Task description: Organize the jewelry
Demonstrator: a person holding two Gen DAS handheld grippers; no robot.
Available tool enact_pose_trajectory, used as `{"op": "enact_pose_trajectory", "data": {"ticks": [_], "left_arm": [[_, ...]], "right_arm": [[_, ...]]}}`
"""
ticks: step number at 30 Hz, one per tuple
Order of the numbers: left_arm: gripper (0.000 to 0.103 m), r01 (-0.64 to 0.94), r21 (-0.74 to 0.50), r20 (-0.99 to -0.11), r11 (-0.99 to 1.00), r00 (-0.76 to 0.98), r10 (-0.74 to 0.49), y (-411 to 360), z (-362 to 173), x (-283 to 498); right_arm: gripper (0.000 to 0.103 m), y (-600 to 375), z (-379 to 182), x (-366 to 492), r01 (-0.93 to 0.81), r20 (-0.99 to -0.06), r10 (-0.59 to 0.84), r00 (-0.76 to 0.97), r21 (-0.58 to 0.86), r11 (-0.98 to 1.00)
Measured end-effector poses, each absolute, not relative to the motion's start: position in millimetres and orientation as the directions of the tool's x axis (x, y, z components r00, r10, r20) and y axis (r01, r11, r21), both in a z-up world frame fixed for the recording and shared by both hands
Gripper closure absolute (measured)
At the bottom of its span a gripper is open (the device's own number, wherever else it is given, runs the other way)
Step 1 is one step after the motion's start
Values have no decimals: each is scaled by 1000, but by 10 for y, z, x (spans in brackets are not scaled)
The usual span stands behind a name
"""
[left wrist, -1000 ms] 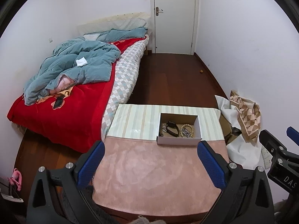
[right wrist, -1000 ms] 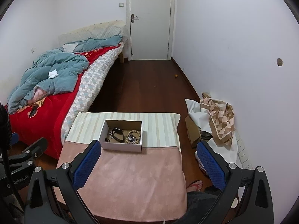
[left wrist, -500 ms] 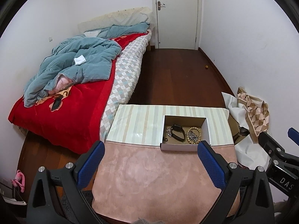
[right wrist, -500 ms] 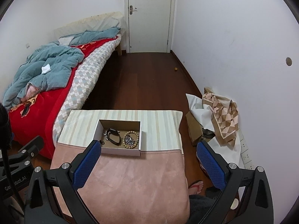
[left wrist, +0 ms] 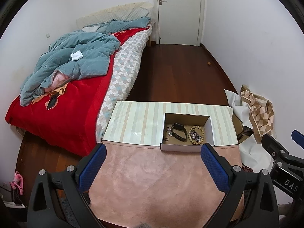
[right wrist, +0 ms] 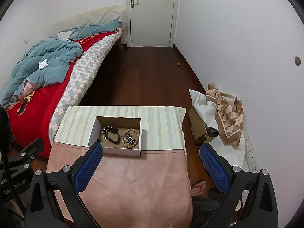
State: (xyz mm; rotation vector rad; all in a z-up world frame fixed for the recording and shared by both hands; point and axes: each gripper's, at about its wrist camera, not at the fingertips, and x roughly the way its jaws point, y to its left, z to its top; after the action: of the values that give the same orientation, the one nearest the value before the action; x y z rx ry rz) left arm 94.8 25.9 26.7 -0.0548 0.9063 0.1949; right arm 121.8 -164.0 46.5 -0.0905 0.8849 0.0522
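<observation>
All the jewelry in view, a black band (left wrist: 178,132), a bead bracelet (left wrist: 196,134) and some chains, already sits in the open box (left wrist: 187,147) on the table (left wrist: 148,180), with both the left claw (left wrist: 153,168) and right claw (right wrist: 151,168) spread wide, holding nothing, so it looks sorted or about to be rearranged.

Matt cardboard box (left wrist: 187,148), wooden beads (left wrist: 196,134)

Table (left wrist: 161,190): pink and striped cloths; open cardboard box (left wrist: 187,148) on striped part.
</observation>
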Motion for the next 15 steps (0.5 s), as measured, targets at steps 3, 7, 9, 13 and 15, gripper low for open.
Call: {"op": "enact_pose_trajectory", "data": {"ticks": [3, 7, 9, 13, 15], "left_arm": [[2, -189, 34, -786, 981, 601, 143, 258, 258, 949], [2, -187, 34, -786, 982, 601, 142, 254, 259, 948], [2, -181, 34, -786, 983, 602, 138, 237, 252, 950], [2, -175, 36, -788, 984, 601, 135, 216, 241, 946], [2, -173, 35, -787, 984, 602, 134, 221, 243, 939]], "right_arm": [[0, -1639, 470, 1220, -87, -776, 9, 631, -59, 994], [0, -1635, 464, 1220, -92, -778, 10, 629, -62, 994], [0, -1633, 463, 1222, -94, -778, 14, 628, -58, 994], [0, -1634, 462, 1219, -96, -778, 17, 628, -56, 994], [0, -1635, 463, 1218, -96, -778, 17, 629, -56, 994]]}}
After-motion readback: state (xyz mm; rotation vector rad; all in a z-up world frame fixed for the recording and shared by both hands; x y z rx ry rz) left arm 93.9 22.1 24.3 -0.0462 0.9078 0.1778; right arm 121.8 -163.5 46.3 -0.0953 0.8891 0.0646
